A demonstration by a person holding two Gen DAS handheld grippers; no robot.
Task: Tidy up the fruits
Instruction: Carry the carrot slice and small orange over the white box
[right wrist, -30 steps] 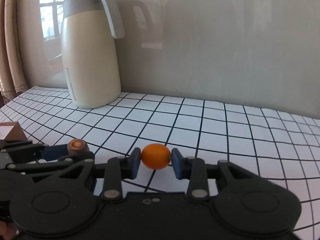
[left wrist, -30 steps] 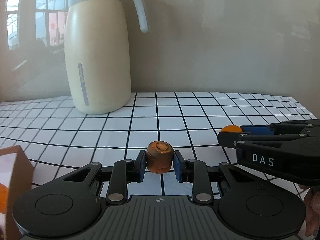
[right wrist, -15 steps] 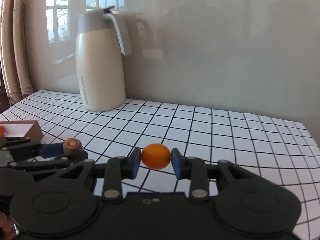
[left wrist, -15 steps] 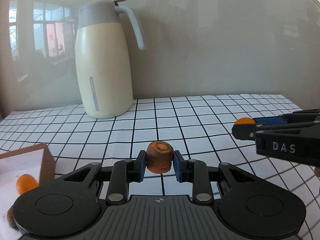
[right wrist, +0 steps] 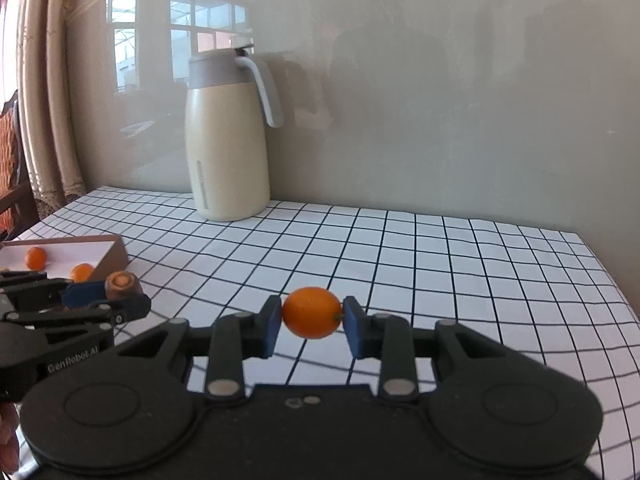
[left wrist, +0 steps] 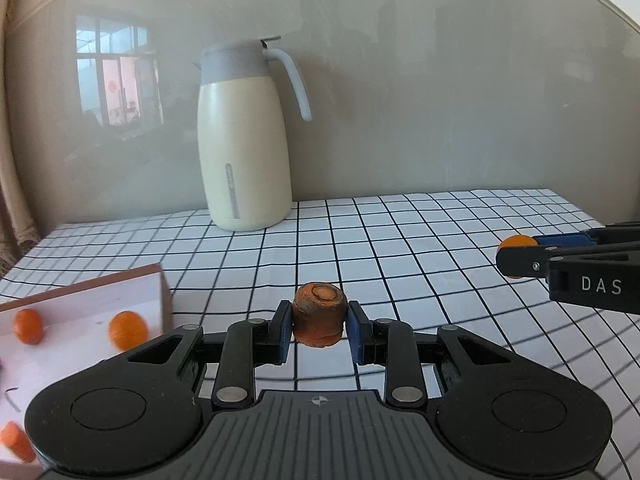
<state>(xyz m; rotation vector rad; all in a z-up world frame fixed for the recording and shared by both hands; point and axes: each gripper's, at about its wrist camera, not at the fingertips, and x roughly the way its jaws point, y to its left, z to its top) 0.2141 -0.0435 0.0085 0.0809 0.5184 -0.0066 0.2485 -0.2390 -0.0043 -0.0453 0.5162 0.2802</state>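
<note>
While each gripper clamps fruit (carrot, kumquat), jug stands behind.

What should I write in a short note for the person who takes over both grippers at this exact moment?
Left gripper: shut on a brown carrot stub, held above the checked tablecloth.
Right gripper: shut on a small orange fruit, also in the air.
Box: at the left, open; two small orange fruits lie inside, and one more orange piece shows at the near edge.
Thermos jug: upright at the back by the wall, not part of the job.
Done: some fruits are in the box.
Left: probably bring both held pieces to the box and release them.
</note>
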